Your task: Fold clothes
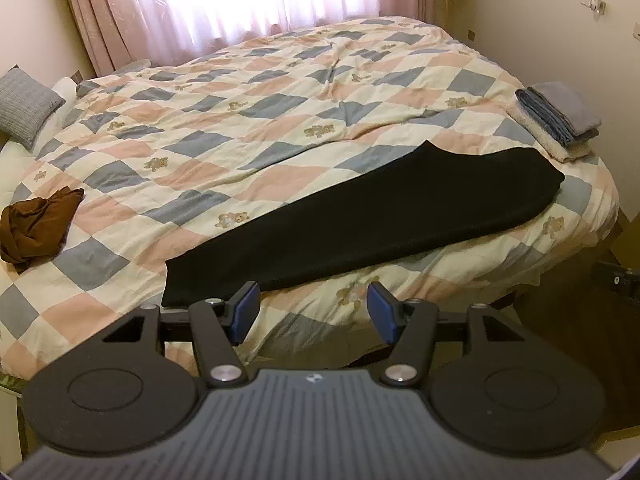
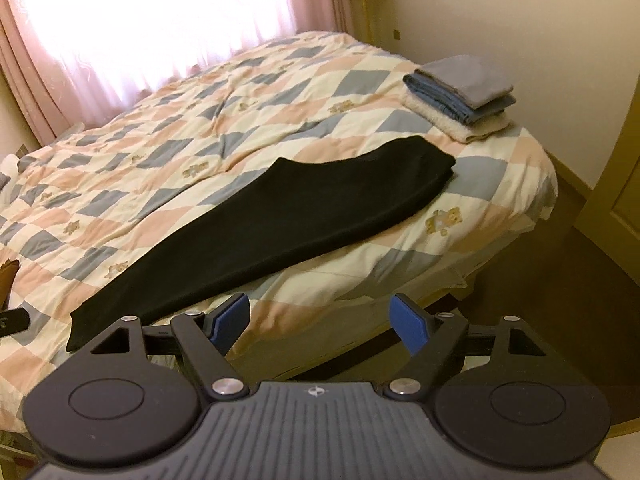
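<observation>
A long black garment (image 1: 360, 216) lies flat on the bed near its front edge, folded lengthwise; it also shows in the right wrist view (image 2: 272, 228). My left gripper (image 1: 314, 308) is open and empty, held just in front of the garment's near left end. My right gripper (image 2: 320, 322) is open and empty, held off the bed edge in front of the garment's middle. A crumpled brown garment (image 1: 38, 228) lies at the bed's left side.
The bed carries a checkered quilt (image 1: 240, 120) with bear prints. A stack of folded clothes (image 1: 556, 120) sits at the right corner and shows in the right wrist view (image 2: 460, 96). A grey pillow (image 1: 24, 106) lies far left. Pink curtains (image 1: 224, 8) hang behind. A dark floor (image 2: 540, 300) is at the right.
</observation>
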### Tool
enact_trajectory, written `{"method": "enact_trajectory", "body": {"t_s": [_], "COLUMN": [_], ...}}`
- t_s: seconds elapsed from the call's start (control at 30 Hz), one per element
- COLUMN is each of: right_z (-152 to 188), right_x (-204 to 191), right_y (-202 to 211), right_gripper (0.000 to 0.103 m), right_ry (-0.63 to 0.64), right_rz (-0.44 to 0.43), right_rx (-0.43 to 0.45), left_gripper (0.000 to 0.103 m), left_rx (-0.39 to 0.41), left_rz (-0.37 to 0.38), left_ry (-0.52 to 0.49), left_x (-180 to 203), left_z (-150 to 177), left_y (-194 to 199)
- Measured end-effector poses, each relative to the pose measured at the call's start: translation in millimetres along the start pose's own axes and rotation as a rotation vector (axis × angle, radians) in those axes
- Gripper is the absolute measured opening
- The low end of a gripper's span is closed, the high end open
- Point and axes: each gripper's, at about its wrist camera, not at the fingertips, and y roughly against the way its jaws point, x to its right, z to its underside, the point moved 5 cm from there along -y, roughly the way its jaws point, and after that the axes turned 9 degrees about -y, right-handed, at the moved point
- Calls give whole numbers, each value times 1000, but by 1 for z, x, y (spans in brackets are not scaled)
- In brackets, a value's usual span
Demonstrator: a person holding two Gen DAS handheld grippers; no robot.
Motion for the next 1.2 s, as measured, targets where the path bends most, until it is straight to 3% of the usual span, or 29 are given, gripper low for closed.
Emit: {"method": "enact_trajectory", "body": {"t_s": [0.33, 0.73, 0.97, 1.2], "right_z": [-10, -62, -101, -111], "right_x": [-17, -34, -66, -93], "right_y": [-15, -80, -111, -129], "right_gripper": [81, 82, 83, 83], "right_ry": [59, 81, 150, 135], "right_rz": [9, 36, 30, 35], "right_rx": [-24, -67, -46, -32], "left_gripper": [57, 57, 57, 57], "left_rx": [-42, -65, -104, -106], "left_rz": [-7, -15, -45, -27], "left_ry": [0, 1, 42, 19], "left_x": [-5, -14, -46, -95], "left_z": [-10, -76, -92, -103], "left_y": [-22, -94, -125, -154]}}
